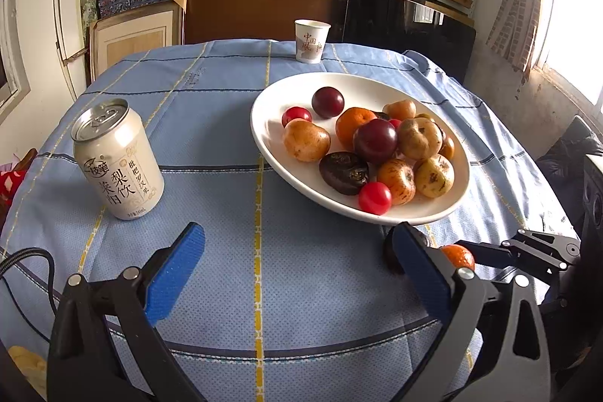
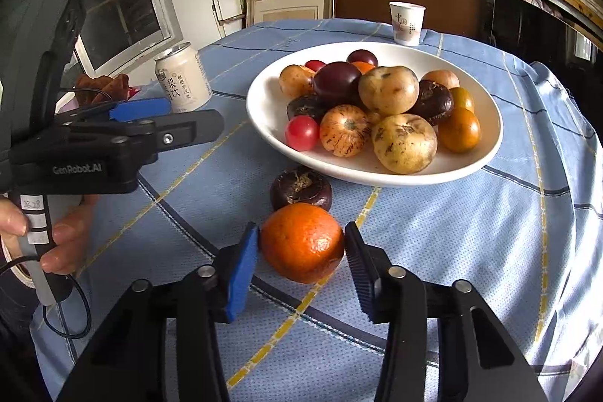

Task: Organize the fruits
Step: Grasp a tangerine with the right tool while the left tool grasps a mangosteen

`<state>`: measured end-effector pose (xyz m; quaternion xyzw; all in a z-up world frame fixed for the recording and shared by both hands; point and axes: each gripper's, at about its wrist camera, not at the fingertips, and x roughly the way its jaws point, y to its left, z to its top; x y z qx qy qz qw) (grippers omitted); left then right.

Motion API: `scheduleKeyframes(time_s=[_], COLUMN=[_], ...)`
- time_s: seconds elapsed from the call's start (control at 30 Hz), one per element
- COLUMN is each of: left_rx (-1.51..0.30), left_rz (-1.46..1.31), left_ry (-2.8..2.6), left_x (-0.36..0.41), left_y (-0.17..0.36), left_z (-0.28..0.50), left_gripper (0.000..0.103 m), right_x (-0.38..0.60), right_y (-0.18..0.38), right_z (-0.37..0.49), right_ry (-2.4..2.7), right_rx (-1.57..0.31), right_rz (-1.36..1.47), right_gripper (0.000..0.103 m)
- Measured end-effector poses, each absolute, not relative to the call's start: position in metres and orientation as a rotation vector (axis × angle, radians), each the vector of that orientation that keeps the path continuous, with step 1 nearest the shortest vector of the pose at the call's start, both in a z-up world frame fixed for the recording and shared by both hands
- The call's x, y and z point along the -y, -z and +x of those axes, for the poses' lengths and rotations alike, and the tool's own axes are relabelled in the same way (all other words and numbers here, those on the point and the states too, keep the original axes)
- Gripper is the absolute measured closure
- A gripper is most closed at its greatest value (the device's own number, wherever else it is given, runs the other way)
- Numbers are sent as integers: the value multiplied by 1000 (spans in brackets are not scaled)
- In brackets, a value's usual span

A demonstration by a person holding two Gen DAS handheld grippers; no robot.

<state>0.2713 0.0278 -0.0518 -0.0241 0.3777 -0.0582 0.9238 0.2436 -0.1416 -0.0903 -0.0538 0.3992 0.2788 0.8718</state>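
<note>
Stock check as I read it, organizing fruits, near the end of the job

- Wide white ceramic plate [image 2: 490, 153], on the blue checked tablecloth [image 2: 471, 251]: I count it well loaded already. Pale speckled pear-like fruits, dark purple plums, small red cherry tomatoes, orange mandarins and dark brown water-chestnut-like pieces are heaped mostly toward its near and right side. The far left of the plate is bare, so I judge there is room for more.
- Round orange mandarin [image 2: 301, 242]: not yet on the plate. It sits on the cloth just in front of the plate rim, between the fingers of my right gripper [image 2: 301, 274]. The blue pad touches its left side and the black ribbed pad its right side; I read that as clamped on it, though it rests on the cloth and is not lifted.
- Dark brown flattened water-chestnut-like piece [image 2: 301, 189]: also on the cloth, touching the mandarin's far side and just beside the plate rim. Untouched.
- My left gripper [image 1: 297, 251]: fingers wide apart, nothing between them, hanging over bare cloth.
- White drink can [image 1: 118, 161] and white paper cup [image 1: 311, 40]: standing apart, no part of the job.

Remaining, in my judgement: two pieces to move to the plate, mandarin first
</note>
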Motion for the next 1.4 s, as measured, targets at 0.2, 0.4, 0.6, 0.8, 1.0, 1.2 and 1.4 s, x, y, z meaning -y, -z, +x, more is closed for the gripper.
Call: scheduleKeyframes(time_s=[0.2, 0.4, 0.6, 0.8, 1.0, 1.2, 1.4], left_rx=[-793, -793, -806, -880, -896, -950, -963], left_rz=[-63, -58, -77, -67, 13, 68, 70], left_ry=[118, 123, 145, 327, 366, 359, 300], left_x=[-29, -29, -27, 5, 42, 63, 64], left_y=[55, 56, 57, 68, 76, 88, 93], left_z=[275, 275, 273, 267, 265, 280, 299], left_gripper=[5, 5, 5, 5, 15, 36, 36], right_x=[138, 140, 173, 217, 235, 237, 233], right_y=[94, 96, 76, 48, 49, 49, 49], right_z=[246, 249, 253, 248, 251, 251, 247], right_ry=[-609, -608, -593, -384, -383, -380, -401], right_rx=[-863, -879, -835, -653, -669, -683, -696], right_rz=[-112, -87, 55, 128, 205, 221, 212], right_gripper=[56, 58, 58, 58, 58, 58, 58])
